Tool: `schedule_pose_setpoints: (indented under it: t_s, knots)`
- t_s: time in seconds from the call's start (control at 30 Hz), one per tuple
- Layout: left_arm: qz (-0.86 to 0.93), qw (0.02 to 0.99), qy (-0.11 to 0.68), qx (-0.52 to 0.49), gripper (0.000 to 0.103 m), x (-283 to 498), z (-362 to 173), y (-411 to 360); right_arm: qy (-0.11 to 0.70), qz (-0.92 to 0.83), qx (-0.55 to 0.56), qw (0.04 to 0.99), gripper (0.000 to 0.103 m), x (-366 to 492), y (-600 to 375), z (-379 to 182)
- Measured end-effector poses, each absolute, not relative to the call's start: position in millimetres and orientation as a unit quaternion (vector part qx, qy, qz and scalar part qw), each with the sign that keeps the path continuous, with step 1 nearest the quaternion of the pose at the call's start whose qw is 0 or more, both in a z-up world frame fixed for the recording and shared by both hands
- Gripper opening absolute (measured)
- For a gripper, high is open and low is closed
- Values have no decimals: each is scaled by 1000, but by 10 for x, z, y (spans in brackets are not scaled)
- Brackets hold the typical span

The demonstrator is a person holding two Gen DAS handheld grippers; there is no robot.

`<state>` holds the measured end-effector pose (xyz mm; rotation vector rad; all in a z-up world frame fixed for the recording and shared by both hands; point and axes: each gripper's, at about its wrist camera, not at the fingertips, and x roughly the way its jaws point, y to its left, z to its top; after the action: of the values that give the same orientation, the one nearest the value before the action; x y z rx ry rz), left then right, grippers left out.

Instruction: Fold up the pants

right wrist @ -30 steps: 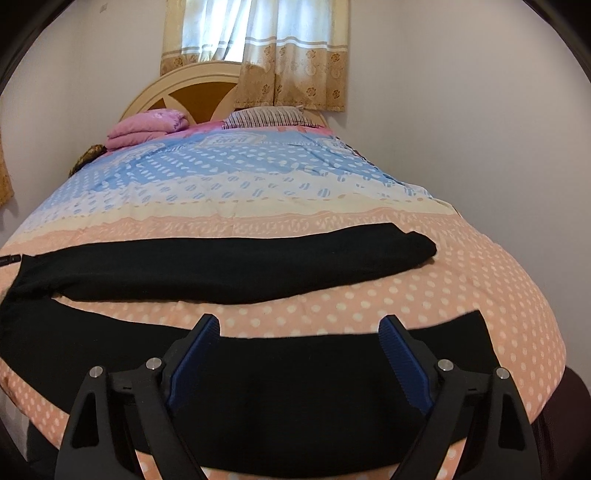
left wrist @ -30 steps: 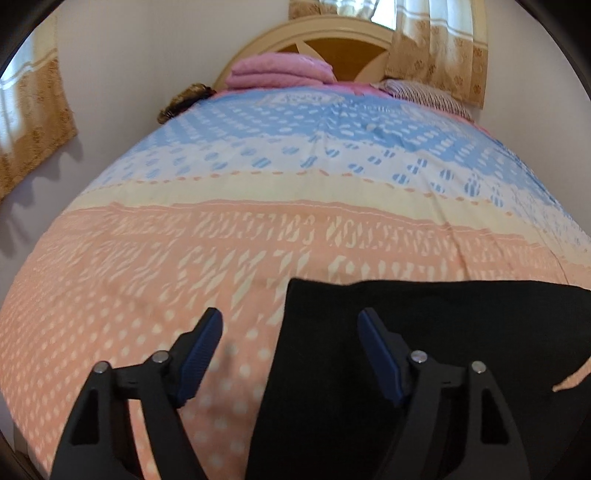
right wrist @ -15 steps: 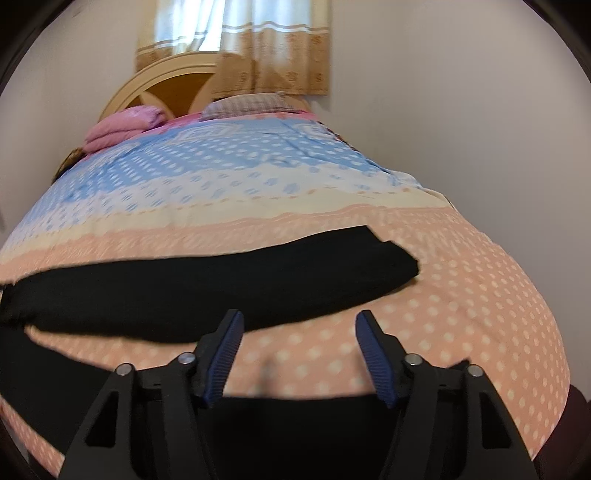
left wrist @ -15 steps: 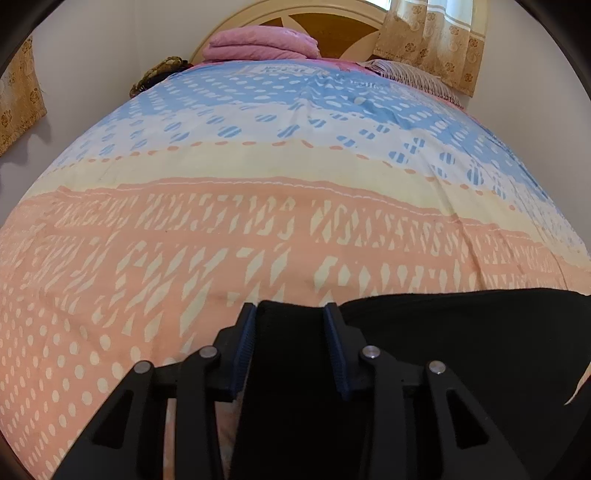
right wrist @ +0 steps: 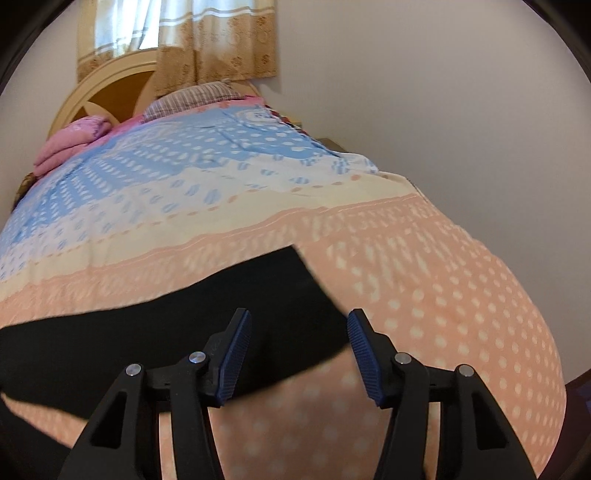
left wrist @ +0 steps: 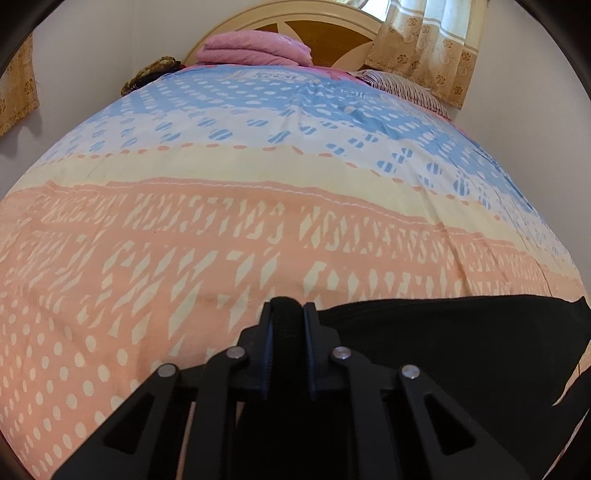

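Black pants (left wrist: 443, 350) lie across the near, peach part of the bed. In the left wrist view my left gripper (left wrist: 287, 314) is shut on the waist corner of the pants, the black fabric pinched between the blue pads. In the right wrist view my right gripper (right wrist: 297, 325) is open, its blue pads (right wrist: 236, 354) either side of the far leg's hem end (right wrist: 288, 295), just above the cloth. The far leg (right wrist: 129, 343) runs left across the bed. The near leg is mostly hidden below the gripper.
The bedspread (left wrist: 258, 184) has peach, cream and blue bands. A folded pink blanket (left wrist: 255, 48) and a striped pillow (right wrist: 192, 99) lie by the wooden headboard (left wrist: 317, 29). A wall (right wrist: 443, 110) runs along the bed's right side. Curtains (right wrist: 207, 40) hang behind.
My left gripper closed on the waist corner of the pants. My right gripper moved forward from the near leg to the hem end of the far leg and narrowed but stayed open.
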<state>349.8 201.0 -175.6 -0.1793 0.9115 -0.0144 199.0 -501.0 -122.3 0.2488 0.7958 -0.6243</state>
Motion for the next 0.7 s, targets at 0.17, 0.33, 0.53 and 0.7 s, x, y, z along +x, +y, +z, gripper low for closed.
schedule_pose_setpoints:
  t_s: [0.17, 0.33, 0.53, 0.7]
  knots:
    - [-6, 893, 441, -87, 15, 3511, -1778, 1999, 398, -299, 138, 856, 56, 2240, -5346, -1281]
    - [-6, 894, 440, -89, 15, 3520, -1790, 2000, 427, -287, 146, 845, 56, 2548, -5570, -1355]
    - [-3, 893, 440, -91, 17, 3544, -1803, 2003, 455, -262, 162, 836, 56, 2777, -5689, -1517]
    - [9, 893, 439, -96, 27, 3548, -1805, 2039, 460, -239, 163, 839, 55, 2832, -5674, -1570]
